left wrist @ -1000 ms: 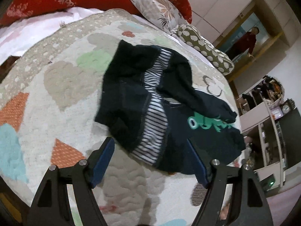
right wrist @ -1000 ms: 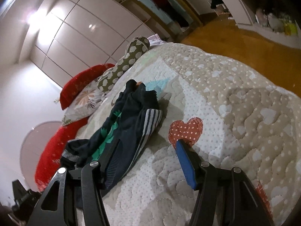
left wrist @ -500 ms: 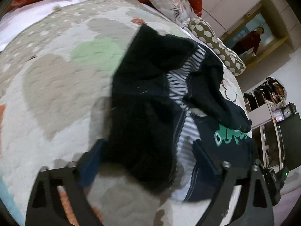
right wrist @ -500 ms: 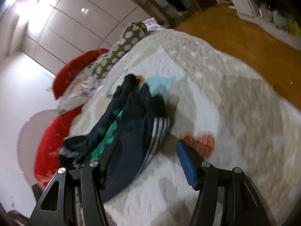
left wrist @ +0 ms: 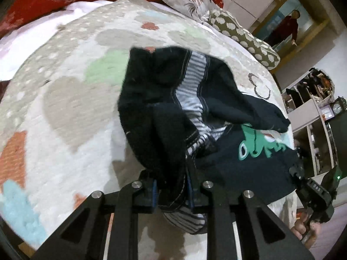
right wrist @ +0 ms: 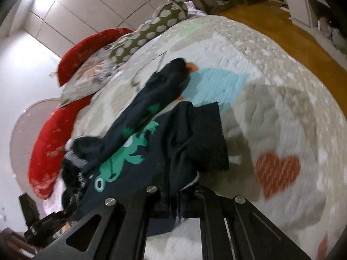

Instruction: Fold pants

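The left tongs (left wrist: 171,191) are clenched on a bunched edge of the dark pants (left wrist: 156,108), by the striped band. The right tongs (right wrist: 176,203) grasp another dark fold of the same pants (right wrist: 195,143). The pants lie crumpled on the quilted bed (left wrist: 65,108), green frog print up, with red pillows (right wrist: 49,143) at the far side.

- The pants (left wrist: 164,108) lie crumpled on the bed (left wrist: 65,112), mid-quilt.
- Pillows (left wrist: 243,34) sit behind the pants, along the bed's far edge.
- The left gripper (left wrist: 171,190) grips the pants' near edge; the right gripper (right wrist: 175,203) grips the other end.
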Demonstrator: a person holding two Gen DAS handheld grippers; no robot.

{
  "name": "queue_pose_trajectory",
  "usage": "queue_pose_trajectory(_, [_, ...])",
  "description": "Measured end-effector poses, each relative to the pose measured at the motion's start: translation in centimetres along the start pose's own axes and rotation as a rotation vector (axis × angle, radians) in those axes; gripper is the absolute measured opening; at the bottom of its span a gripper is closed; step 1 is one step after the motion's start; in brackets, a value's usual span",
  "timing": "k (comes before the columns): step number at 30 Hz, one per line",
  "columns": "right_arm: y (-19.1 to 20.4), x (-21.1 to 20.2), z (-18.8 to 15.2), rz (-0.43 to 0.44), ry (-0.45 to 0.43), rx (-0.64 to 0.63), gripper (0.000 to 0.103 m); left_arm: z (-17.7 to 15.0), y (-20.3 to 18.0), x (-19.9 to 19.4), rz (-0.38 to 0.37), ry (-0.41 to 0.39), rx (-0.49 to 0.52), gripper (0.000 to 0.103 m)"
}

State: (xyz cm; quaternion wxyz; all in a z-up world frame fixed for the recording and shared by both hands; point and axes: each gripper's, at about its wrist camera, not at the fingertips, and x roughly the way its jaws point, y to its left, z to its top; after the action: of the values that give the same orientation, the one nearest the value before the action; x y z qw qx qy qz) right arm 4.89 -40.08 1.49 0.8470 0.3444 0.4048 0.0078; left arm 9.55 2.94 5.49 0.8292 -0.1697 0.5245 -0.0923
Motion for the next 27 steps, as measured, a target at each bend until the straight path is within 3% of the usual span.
queue_pose_trajectory(4, [1.1,-2.5,-2.8,0.048,0.026,-0.022,0.006,-1.6,2.2,-3.0,0.004,-0.019,-0.011,0.020])
queue_pose_trajectory(7, [1.6,-4.0,-5.3,0.077,0.047,-0.037,0.006,-2.8,3.6,-3.7,0.021,-0.028,-0.012,0.027])
queue_pose_trajectory(9, [1.9,-4.1,-6.9,0.051,0.064,-0.081,0.008,-3.2,4.5,-3.4,0.039,-0.020,-0.023,0.032])
queue_pose_trajectory(11, [2.2,-4.1,-7.9,-0.034,0.065,-0.135,0.010,-3.8,5.5,-4.1,0.041,-0.047,-0.037,0.033])
queue_pose_trajectory(13, [2.3,-5.1,-7.9,-0.051,0.037,-0.151,0.013,-4.1,6.0,-5.1,0.039,-0.080,-0.042,0.037])
queue_pose_trajectory(15, [2.8,-6.8,-6.5,-0.047,-0.023,-0.150,0.026,-4.6,6.6,-6.9,0.026,-0.130,-0.055,0.042])
queue_pose_trajectory(17, [3.8,-7.8,-4.3,-0.072,-0.095,-0.174,0.059,-4.8,6.7,-8.1,0.027,-0.179,-0.061,0.052])
queue_pose_trajectory(18, [4.3,-7.8,-3.0,-0.094,-0.123,-0.184,0.064,-4.9,6.7,-8.6,0.031,-0.198,-0.061,0.054])
queue_pose_trajectory(22, [5.3,-5.2,2.3,-0.109,-0.134,-0.143,0.065,-5.0,6.6,-9.4,0.028,-0.224,-0.039,0.054])
queue_pose_trajectory(27, [5.5,2.2,7.5,-0.182,-0.047,-0.131,0.065,-5.2,6.4,-9.3,0.021,-0.213,-0.038,0.054])
